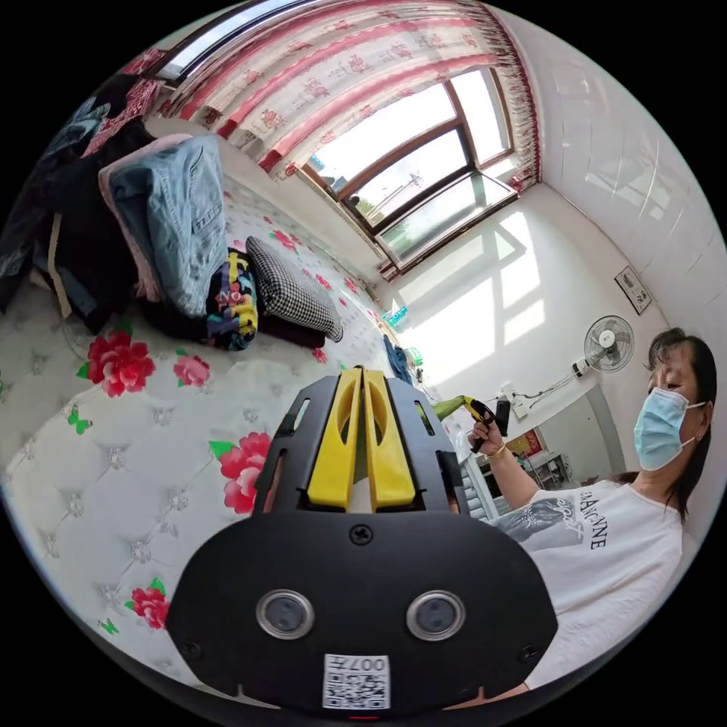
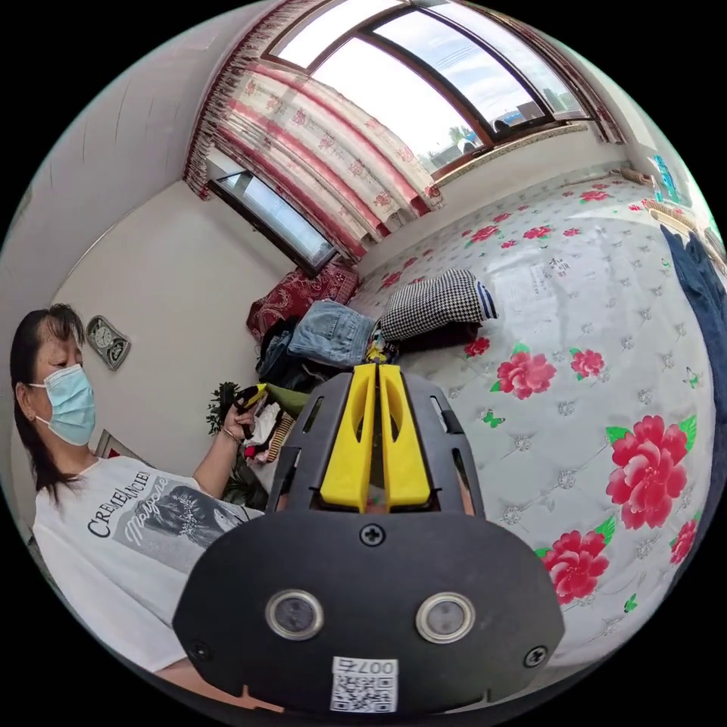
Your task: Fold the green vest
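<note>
The left hand-held gripper (image 1: 362,375) has its two yellow jaws pressed together at the tips, and between them I cannot make out any cloth. The right hand-held gripper (image 2: 376,371) looks the same in its own view: jaws closed tip to tip, with nothing clearly caught in them. Each gripper also turns up small in the other's view, raised in the person's hand (image 1: 485,433), and there a strip of the green vest (image 1: 448,407) pokes out from its yellow jaws; seen from the right gripper view the same green cloth (image 2: 286,397) trails off the far gripper toward the near one, so the vest seems stretched between the two, though how firmly either holds it I cannot tell. The person (image 2: 113,522) in a white printed shirt stands beside the bed (image 2: 598,394), whose white quilted cover carries red flowers. Toward the curtained window (image 1: 413,166) end of the bed lies a heap of clothes: a folded pair of light blue jeans (image 1: 178,219) on top, a black-and-white checked piece (image 1: 291,291) just beside it, and a bright multicoloured garment (image 1: 233,303) wedged between them. A wall fan (image 1: 608,343) hangs behind the person.
</note>
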Motion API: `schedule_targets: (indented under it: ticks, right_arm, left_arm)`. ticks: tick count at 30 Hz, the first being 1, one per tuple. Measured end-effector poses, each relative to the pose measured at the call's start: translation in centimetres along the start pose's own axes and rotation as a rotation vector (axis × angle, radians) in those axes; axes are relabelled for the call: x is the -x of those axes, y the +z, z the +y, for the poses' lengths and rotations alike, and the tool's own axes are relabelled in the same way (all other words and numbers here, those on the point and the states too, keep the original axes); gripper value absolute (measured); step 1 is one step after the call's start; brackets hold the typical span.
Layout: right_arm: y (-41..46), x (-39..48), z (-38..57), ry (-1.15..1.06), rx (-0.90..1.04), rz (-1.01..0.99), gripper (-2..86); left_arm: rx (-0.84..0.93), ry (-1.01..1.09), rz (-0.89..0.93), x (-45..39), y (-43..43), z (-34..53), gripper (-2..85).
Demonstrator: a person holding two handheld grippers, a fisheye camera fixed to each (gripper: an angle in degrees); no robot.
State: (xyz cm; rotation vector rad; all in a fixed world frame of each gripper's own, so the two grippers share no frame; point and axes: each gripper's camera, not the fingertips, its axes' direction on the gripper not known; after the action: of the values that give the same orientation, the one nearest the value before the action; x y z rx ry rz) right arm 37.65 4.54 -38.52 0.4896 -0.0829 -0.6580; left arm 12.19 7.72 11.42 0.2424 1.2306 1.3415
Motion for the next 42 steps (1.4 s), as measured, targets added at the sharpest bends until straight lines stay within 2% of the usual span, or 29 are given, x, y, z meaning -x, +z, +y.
schedule_targets:
  ticks: [4,7,14,17,21,24,27,35,42]
  right_arm:
    - [-3.2,3.7,-3.5,-0.124,-0.145,-0.051,-0.3]
    - [-5.5,5.4,-3.3,-0.201,-0.204,-0.079,-0.3]
    - [-5.0,4.0,2.6,-0.215,-0.12,-0.066,-0.3]
    - [-2.6,1.3,7.0,-0.132,-0.013,0.017,-0.3]
    - [1.1,-3.7,14.1,0.071,0.148,0.084,-0.3]
    - [2.5,-6.3,18.8,0.208,0.204,0.075,-0.2]
    - [2.6,-7.3,21.8,0.28,0.234,0.041,-0.2]
    - [3.1,-10.2,20.4,0.309,0.241,-0.04,-0.2]
    - [10.3,-16.3,11.4,0.306,0.221,-0.028,0.6]
  left_arm:
    - [-0.142,0.109,0.05,-4.7,-3.5,-4.0,-1.0]
    - [-0.195,0.178,0.039,-7.4,-6.6,-3.8,-1.0]
    - [-0.149,0.144,-0.005,-7.5,-8.2,2.7,-1.0]
    - [-0.095,0.042,-0.065,-5.0,-6.9,7.3,-1.0]
    - [0.068,-0.13,-0.198,-0.1,-4.3,14.4,-1.0]
    - [0.118,-0.243,-0.143,2.1,-3.7,18.2,-1.0]
    - [0.135,-0.271,-0.136,2.1,-4.3,19.6,-1.0]
    - [0.139,-0.274,-0.102,4.7,-2.9,14.5,-0.9]
    - [0.128,-0.32,-0.141,12.6,7.4,1.7,0.2]
